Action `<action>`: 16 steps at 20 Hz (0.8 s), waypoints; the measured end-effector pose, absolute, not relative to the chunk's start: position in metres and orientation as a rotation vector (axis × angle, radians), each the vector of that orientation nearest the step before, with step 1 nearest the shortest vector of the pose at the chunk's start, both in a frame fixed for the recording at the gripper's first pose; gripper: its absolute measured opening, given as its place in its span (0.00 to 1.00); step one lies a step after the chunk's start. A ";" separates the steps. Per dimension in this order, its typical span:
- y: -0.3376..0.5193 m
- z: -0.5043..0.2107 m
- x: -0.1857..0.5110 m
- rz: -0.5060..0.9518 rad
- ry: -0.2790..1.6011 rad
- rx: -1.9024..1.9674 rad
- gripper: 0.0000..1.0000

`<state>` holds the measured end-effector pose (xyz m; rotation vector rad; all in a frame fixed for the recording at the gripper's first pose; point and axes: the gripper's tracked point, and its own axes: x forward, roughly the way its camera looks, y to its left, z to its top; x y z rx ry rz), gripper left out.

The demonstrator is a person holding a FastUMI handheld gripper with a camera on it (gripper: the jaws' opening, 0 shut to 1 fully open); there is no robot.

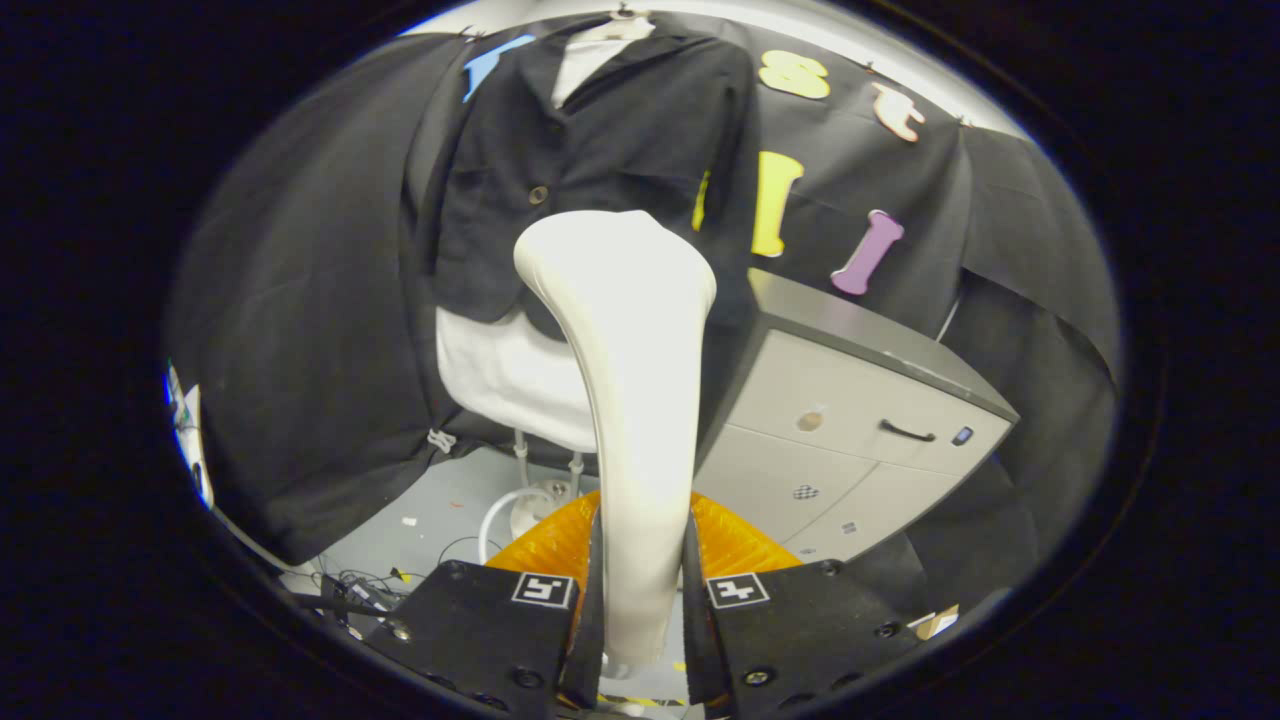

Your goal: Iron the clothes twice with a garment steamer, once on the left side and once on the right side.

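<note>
The claw (640, 600) grips the garment steamer (630, 400) by its handle, its head raised before the dark jacket (610, 130); contact seems absent, so both passes probably remain.

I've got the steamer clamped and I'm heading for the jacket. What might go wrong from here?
1. The gripper holds the steamer low on its handle, so the tall head may tilt or slip when pressed on the jacket.
2. The cabinet stands close beside the jacket; a right-side pass may bump it.
3. The hose on the floor could snag.
</note>
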<state>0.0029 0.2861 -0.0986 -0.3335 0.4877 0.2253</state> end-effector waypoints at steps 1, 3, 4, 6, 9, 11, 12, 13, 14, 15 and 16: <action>0.270 -0.088 0.001 0.212 0.478 -0.318 0.35; 0.237 -0.071 -0.004 0.188 0.466 -0.293 0.35; 0.221 -0.065 -0.008 0.178 0.463 -0.287 0.35; 0.189 -0.058 -0.016 0.156 0.466 -0.274 0.35; 0.139 -0.058 -0.031 0.117 0.494 -0.235 0.35; 0.108 -0.058 -0.043 0.096 0.512 -0.211 0.35; 0.095 -0.058 -0.050 0.089 0.519 -0.205 0.35; 0.081 -0.056 -0.059 0.078 0.524 -0.195 0.35; 0.068 -0.057 -0.067 0.071 0.532 -0.186 0.35; 0.059 -0.057 -0.075 0.067 0.537 -0.171 0.35; 0.051 -0.058 -0.081 0.065 0.540 -0.162 0.35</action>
